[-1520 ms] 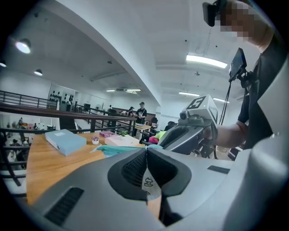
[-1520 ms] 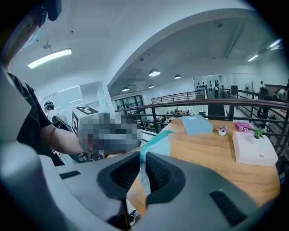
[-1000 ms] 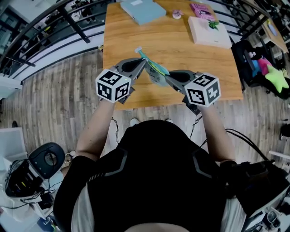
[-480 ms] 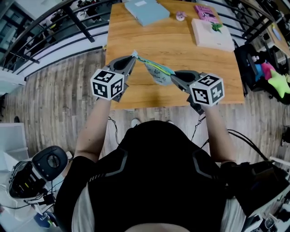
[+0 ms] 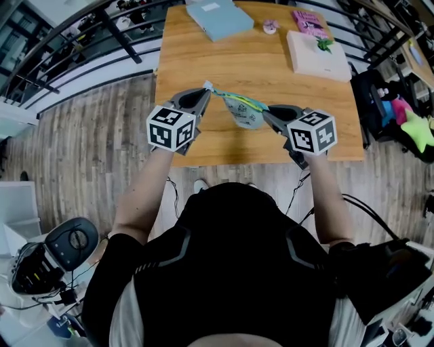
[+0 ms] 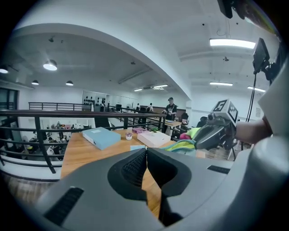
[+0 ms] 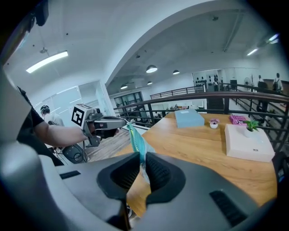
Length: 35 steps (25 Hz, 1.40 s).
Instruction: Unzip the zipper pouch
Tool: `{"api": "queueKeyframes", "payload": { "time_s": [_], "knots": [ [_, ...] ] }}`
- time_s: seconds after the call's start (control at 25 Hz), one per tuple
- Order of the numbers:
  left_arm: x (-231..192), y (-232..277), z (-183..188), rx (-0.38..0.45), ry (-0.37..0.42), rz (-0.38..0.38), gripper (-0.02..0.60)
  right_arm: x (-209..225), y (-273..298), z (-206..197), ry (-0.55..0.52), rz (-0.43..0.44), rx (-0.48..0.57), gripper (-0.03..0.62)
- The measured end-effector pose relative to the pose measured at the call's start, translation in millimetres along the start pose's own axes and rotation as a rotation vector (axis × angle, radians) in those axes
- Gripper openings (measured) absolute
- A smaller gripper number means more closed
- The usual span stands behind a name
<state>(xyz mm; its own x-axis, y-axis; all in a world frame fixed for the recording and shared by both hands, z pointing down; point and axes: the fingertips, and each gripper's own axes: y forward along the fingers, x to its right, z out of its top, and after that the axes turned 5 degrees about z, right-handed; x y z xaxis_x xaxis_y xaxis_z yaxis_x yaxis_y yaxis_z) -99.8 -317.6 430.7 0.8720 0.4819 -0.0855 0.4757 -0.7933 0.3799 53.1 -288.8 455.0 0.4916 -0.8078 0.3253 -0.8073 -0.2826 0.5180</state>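
Grippers apart, we hold the zipper pouch [image 5: 243, 114] stretched above the near edge of the wooden table [image 5: 196, 57]. Our left gripper [image 5: 205, 91] is clenched on a pale tab at one end, probably the zipper pull [image 5: 209, 85]. Our right gripper [image 5: 266, 112] clamps the pouch's opposite edge.

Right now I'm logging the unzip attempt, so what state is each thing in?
left gripper: shut on one end of the zipper pouch
right gripper: shut on its other end
zipper pouch: held in the air over the table, stretched between both; zip state unclear
blue box: closed, flat on table
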Motion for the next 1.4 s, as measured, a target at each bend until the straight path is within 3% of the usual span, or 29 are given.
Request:
{"api": "queueKeyframes", "payload": {
  "time_s": [0.16,0.4,0.6,0.88,1.0,1.4],
  "knots": [
    [13.2,27.2,-4.6,-0.005,-0.038,0.025,0.031,38.9,-1.6,-9.9,-0.005,-0.053,-0.022,0.05],
    [22.3,73.6,-11.3,-0.05,-0.03,0.045,0.031,100.6,4.9,-17.5,-0.026,-0.091,-0.044,0.051],
    [4.6,108.0,-24.6,-0.111,-0.023,0.125,0.031,140.0,27.0,-12.8,-0.096,-0.091,-0.051,0.051],
    [-13.5,141.1,-27.1,-0.104,-0.039,0.176,0.031,179.8,52.4,-6.9,-0.169,-0.097,-0.027,0.051],
    [-10.2,146.6,-58.0,-0.166,-0.04,0.173,0.031,181.7,63.6,-36.4,-0.143,-0.081,-0.066,0.051],
    [1.9,149.2,-166.9,-0.371,-0.139,0.152,0.031,157.9,85.2,-138.0,0.099,0.04,-0.194,0.052]
  ]
}}
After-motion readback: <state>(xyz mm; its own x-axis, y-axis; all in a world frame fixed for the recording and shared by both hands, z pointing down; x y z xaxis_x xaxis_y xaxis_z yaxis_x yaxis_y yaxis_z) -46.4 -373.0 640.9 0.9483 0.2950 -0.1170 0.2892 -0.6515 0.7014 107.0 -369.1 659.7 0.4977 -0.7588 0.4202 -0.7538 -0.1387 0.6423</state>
